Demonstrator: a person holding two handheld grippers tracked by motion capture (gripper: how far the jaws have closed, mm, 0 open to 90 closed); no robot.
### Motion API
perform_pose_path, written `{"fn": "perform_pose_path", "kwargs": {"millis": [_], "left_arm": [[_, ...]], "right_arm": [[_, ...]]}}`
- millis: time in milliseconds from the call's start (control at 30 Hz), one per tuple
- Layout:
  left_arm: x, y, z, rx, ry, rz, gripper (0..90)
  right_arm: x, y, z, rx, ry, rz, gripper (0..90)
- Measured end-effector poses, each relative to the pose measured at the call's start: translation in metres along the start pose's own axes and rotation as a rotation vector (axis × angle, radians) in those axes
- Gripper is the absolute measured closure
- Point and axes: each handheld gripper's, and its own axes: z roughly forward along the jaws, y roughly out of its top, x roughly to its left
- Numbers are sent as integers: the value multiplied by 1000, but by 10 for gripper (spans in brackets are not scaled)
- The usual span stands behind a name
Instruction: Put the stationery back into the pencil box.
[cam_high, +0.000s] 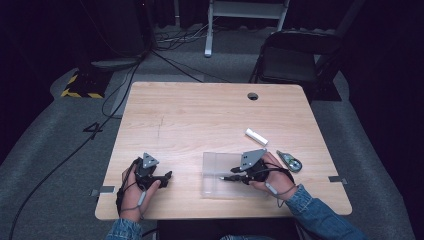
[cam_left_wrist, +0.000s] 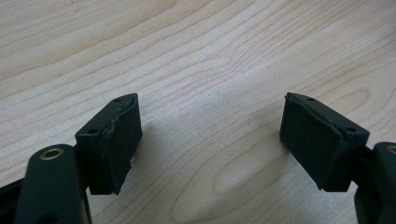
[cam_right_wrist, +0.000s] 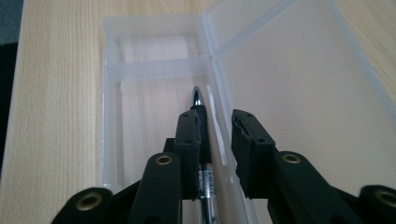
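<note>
While the right gripper (cam_right_wrist: 215, 140) hangs low over the clear plastic case (cam_right_wrist: 112, 93) near the front edge of the table (cam_high: 200, 110), a pen (cam_right_wrist: 198, 100) lies in the case's tray between its jaws. The jaws stand slightly parted: the left pad looks to touch the barrel, the right pad stands clear, so the pen appears released rather than clamped, though the contact on the near side is hard to judge. The pen's long axis runs straight ahead along the jaws, tip pointing away, parallel to the tray's long wall and just beside the hinge line with the open lid (cam_right_wrist: 299, 84). The left gripper (cam_high: 159, 178) rests well apart toward the front left corner, jaws wide and empty over bare wood. A white tube (cam_high: 256, 136) and a small tool (cam_high: 290, 161) lie toward the right edge; the right hand is nearer both.
</note>
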Motion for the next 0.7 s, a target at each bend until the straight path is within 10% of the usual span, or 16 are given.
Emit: {"fn": "perform_pose_path", "kwargs": {"millis": [700], "left_arm": [[1,1,1,2,-2,5,195]], "right_arm": [[-31,-10,-72,-174,-132,205,562]]}}
